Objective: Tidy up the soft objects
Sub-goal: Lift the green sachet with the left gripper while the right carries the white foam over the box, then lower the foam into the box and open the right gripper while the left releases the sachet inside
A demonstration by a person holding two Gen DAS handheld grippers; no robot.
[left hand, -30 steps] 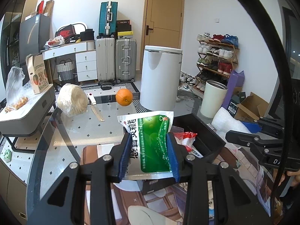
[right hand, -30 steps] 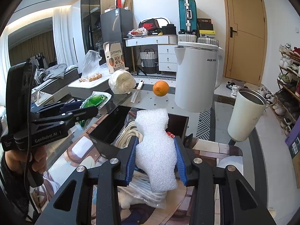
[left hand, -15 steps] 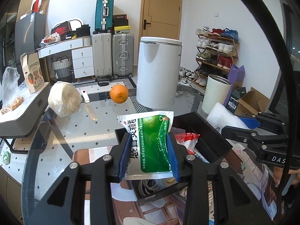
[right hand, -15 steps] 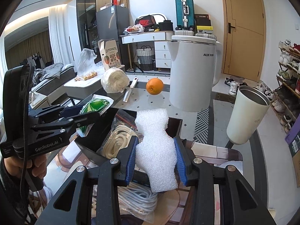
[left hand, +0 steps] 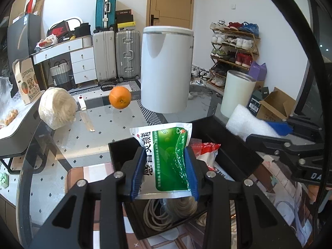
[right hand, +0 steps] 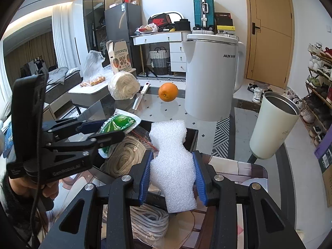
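Both moved over black bin [left hand: 234,145] | left gripper [left hand: 165,172] clamps green packet [left hand: 166,161] | right gripper [right hand: 173,176] clamps foam [right hand: 172,166]

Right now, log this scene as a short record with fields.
left gripper: shut on green packet, held above the black bin
right gripper: shut on white foam piece, held over the bin's near edge
bin contents: coiled rope, red-and-white packet
glass table: orange, white kettle, pale bundle, knife, cream tumbler
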